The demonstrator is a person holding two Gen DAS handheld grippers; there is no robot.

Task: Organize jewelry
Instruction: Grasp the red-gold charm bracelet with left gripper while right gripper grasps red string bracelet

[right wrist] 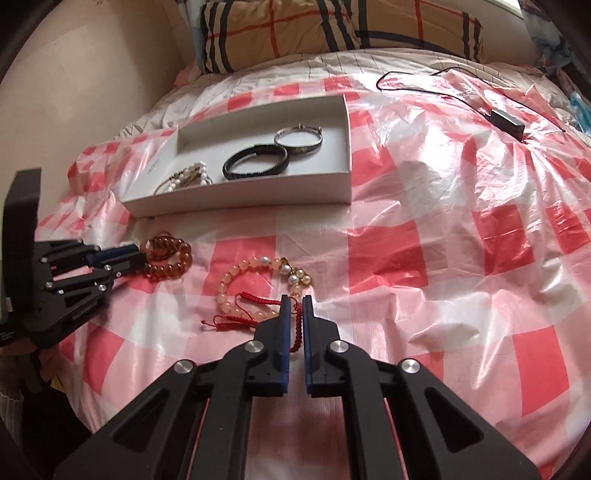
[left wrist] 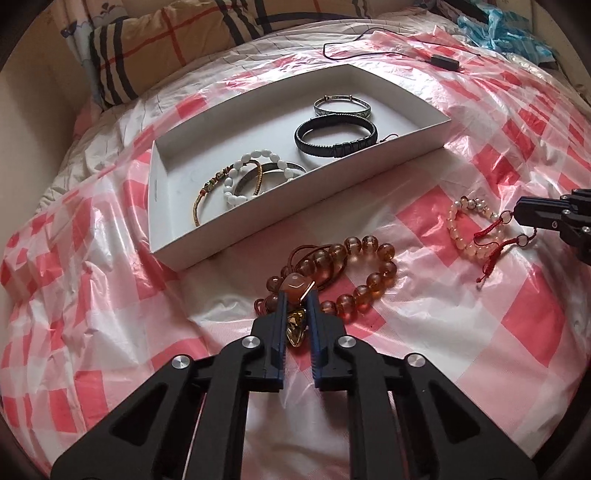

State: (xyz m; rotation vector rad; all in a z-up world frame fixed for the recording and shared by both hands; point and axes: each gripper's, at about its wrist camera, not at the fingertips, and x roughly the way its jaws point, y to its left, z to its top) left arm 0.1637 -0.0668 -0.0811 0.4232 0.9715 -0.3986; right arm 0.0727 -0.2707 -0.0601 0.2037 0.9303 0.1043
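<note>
A white box (left wrist: 159,206) (right wrist: 347,122) lies on the checked sheet and holds several bracelets: a black band (left wrist: 334,142) (right wrist: 255,166), a silver bangle (left wrist: 341,107) (right wrist: 298,142) and a white bead bracelet (left wrist: 242,181). My left gripper (left wrist: 297,293) (right wrist: 133,256) is shut on the amber bead bracelet (left wrist: 369,266) (right wrist: 173,258), which rests on the sheet. My right gripper (right wrist: 294,298) (left wrist: 517,212) is shut on the red cord (right wrist: 258,310) of the pale bead bracelet (left wrist: 465,229) (right wrist: 243,273).
A red-and-white checked plastic sheet (right wrist: 443,221) covers the bed. A black cable with a small box (right wrist: 508,123) (left wrist: 445,61) lies at the far right. A plaid pillow (right wrist: 332,33) (left wrist: 155,48) lies behind the box. A wall stands at the left.
</note>
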